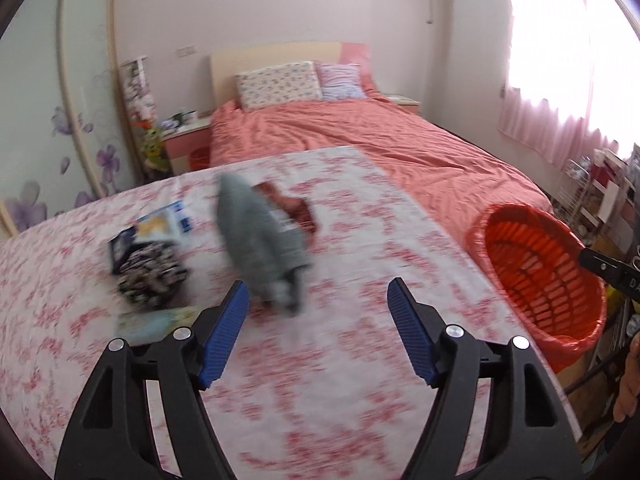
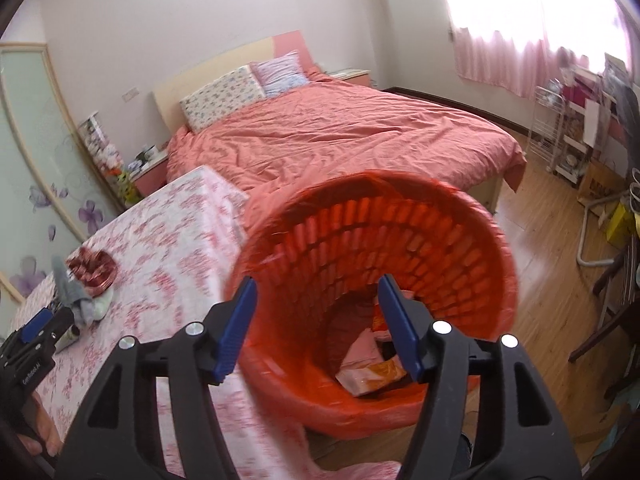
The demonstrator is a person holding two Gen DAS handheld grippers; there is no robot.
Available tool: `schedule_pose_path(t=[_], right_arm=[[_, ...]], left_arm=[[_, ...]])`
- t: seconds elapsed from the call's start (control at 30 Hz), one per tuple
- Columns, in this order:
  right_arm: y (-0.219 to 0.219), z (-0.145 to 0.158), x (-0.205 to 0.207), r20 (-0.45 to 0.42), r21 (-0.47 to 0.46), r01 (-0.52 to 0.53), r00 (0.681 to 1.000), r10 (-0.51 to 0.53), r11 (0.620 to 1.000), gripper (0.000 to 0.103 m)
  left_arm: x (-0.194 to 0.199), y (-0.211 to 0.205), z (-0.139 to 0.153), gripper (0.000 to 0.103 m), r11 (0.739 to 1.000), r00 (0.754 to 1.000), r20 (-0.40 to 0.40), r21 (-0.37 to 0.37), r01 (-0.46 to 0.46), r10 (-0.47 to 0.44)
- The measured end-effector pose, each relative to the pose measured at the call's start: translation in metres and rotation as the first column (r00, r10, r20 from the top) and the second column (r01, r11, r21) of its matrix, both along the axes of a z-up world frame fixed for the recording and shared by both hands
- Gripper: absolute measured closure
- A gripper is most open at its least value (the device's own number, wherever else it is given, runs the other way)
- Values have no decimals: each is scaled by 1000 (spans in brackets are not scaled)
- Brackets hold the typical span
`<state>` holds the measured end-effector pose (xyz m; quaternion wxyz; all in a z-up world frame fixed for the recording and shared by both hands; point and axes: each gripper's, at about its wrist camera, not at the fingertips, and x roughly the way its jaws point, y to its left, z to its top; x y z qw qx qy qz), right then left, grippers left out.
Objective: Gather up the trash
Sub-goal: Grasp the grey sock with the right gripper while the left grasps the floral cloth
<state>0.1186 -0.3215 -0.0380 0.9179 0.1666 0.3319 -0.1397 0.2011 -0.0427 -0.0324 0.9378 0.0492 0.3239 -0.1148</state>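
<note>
Trash (image 2: 370, 376) lies in basket (image 2: 460, 240) (right gripper (image 2: 316, 328) agape above).

Orange-red slatted basket (image 2: 400, 240), pink-flowered white tablecloth (image 1: 360, 360), grey cloth (image 1: 260, 240), salmon bedspread (image 2: 340, 136), blue-padded tongs (image 1: 318, 316)

A home bedroom: a made bed (image 2: 344, 136) under a salmon cover with two pillows (image 2: 224, 96), pink curtains (image 2: 516, 40) at a bright window, a flower-painted wardrobe door (image 1: 60, 120), wood floor (image 2: 548, 216)
</note>
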Motion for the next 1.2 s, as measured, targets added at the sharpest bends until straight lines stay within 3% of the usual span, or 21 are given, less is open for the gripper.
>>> schedule_pose_path(t=[0.23, 0.43, 0.63, 0.83, 0.87, 0.93, 1.0, 1.07, 1.2], right_arm=[[85, 1, 33, -23, -43, -157, 987, 156, 987, 35], [165, 0, 64, -25, -60, -297, 955, 296, 953, 33], [225, 9, 94, 2, -57, -385, 922, 386, 921, 33], [250, 14, 124, 3, -69, -383, 923, 384, 921, 35], [252, 11, 130, -13, -67, -382, 924, 382, 922, 38], [252, 5, 137, -45, -58, -387, 922, 385, 920, 57], [248, -1, 137, -63, -29, -394, 918, 392, 918, 84], [242, -3, 131, -52, -2, -391, 919, 391, 920, 92], [227, -1, 112, -27, -4, -372, 928, 372, 928, 93]], left_arm=[[8, 83, -6, 19, 985, 985, -4, 22, -172, 172], [12, 137, -14, 19, 963, 963, -32, 11, -269, 269], [12, 172, -21, 19, 949, 948, -54, -20, -315, 313], [11, 192, -25, 19, 945, 946, -76, -63, -320, 315], [12, 193, -26, 19, 947, 948, -79, -68, -314, 309], [12, 193, -27, 19, 950, 951, -82, -70, -305, 299], [13, 192, -28, 19, 952, 954, -84, -76, -295, 289], [15, 191, -28, 19, 955, 957, -83, -85, -283, 276], [19, 182, -23, 19, 958, 962, -75, -97, -268, 262]])
